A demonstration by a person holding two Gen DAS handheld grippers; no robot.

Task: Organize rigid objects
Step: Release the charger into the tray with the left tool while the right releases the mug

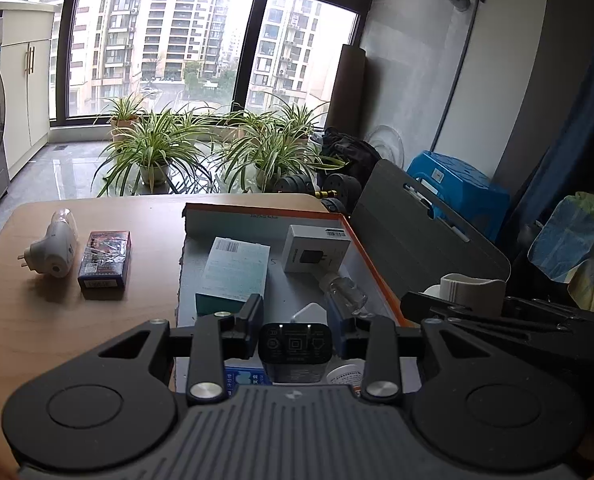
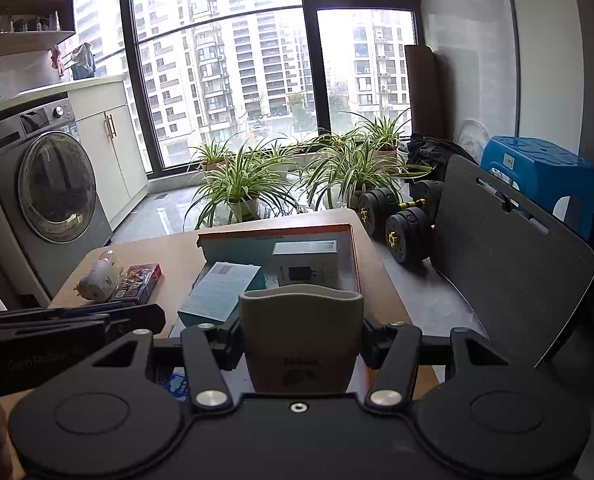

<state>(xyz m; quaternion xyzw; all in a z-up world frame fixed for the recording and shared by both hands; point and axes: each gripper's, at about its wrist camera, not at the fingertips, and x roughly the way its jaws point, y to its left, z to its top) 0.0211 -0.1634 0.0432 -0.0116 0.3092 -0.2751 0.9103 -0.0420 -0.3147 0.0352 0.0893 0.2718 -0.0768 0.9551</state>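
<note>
An orange-rimmed box lid [image 1: 371, 264] lies on the wooden table and holds a teal box [image 1: 235, 274], a white charger box [image 1: 315, 248] and a small clear bottle [image 1: 345, 292]. My left gripper [image 1: 295, 318] is open above the lid's near end, with a black charger plug [image 1: 295, 352] lying loose between its fingers. My right gripper [image 2: 301, 334] is shut on a beige ribbed container [image 2: 301, 332], held over the lid's [image 2: 355, 256] near right corner; it also shows in the left wrist view [image 1: 471, 290]. A white plug-in night light [image 1: 55, 246] and a dark card box [image 1: 105, 260] lie on the table to the left.
A dark chair back [image 1: 425, 240] stands right of the table, with a blue stool [image 1: 459, 184] and dumbbells [image 2: 401, 216] behind. Potted plants [image 1: 157, 148] line the window. A washing machine [image 2: 53, 188] stands at the left.
</note>
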